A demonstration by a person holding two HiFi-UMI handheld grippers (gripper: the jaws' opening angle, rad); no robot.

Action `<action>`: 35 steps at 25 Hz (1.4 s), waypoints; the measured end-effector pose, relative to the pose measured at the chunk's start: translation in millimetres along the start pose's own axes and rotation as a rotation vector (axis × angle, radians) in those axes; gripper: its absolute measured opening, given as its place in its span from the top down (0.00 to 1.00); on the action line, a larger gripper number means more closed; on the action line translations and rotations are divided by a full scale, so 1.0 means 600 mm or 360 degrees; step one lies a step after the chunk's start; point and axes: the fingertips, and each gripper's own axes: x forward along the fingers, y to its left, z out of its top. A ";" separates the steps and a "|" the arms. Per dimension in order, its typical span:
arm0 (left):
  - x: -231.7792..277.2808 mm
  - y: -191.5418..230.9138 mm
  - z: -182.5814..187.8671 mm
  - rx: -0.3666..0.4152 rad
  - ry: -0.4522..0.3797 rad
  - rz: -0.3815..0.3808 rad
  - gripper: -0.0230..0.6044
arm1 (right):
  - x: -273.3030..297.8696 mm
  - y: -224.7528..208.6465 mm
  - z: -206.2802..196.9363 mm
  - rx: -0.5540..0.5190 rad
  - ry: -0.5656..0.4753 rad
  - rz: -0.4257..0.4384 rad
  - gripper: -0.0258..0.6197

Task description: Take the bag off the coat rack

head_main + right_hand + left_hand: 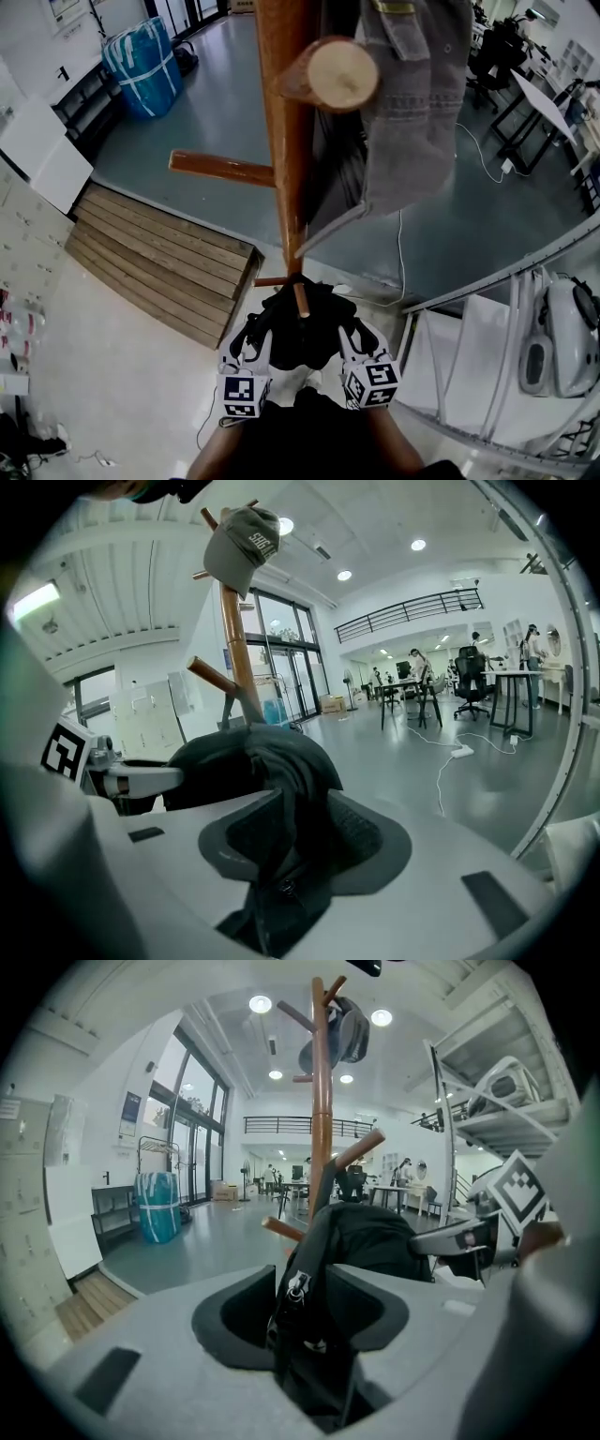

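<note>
A black bag [298, 330] hangs low on the wooden coat rack [281, 141], over a short peg [301, 300]. My left gripper [255, 339] is at the bag's left side and my right gripper [349, 342] at its right. In the left gripper view the bag's [361, 1241] zipper strap runs down between the left gripper's [305, 1312] jaws, which stand apart with gaps beside it. The right gripper view shows a fold of the bag [253, 761] lying loosely between the right gripper's [300, 841] spread jaws. A grey cap [412, 112] hangs on an upper peg.
A low wooden platform [159, 262] lies to the left of the rack. A blue bundle [142, 64] sits at the far left. White shelving [487, 356] holding a grey appliance [553, 337] stands close on the right. A cable [400, 244] trails over the grey floor.
</note>
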 end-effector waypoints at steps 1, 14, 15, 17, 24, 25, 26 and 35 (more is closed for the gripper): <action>0.001 0.001 -0.001 0.0002 0.0001 0.0004 0.69 | 0.003 -0.001 -0.003 -0.0003 0.0011 0.0002 0.78; 0.009 -0.001 0.000 0.0010 -0.0005 -0.0043 0.77 | 0.010 -0.010 -0.009 0.0008 0.0042 -0.0017 0.81; 0.009 -0.002 0.000 0.0005 -0.0007 -0.0052 0.78 | 0.010 -0.009 -0.008 0.0012 0.0043 -0.0023 0.82; 0.008 -0.003 0.002 -0.0001 -0.0005 -0.0074 0.80 | 0.009 -0.007 -0.007 0.0018 0.0049 -0.0036 0.83; 0.000 -0.010 0.010 -0.0044 -0.0003 -0.0161 0.83 | -0.002 -0.002 -0.009 0.0043 0.0063 -0.0073 0.85; -0.002 -0.012 0.012 -0.0041 -0.0006 -0.0173 0.83 | -0.006 -0.001 -0.009 0.0047 0.0060 -0.0080 0.85; -0.003 -0.013 0.013 -0.0034 -0.0007 -0.0185 0.83 | -0.009 -0.001 -0.009 0.0051 0.0056 -0.0089 0.85; -0.017 -0.015 0.011 -0.0003 -0.0029 -0.0309 0.84 | -0.035 0.016 -0.008 0.0094 0.0017 -0.0165 0.86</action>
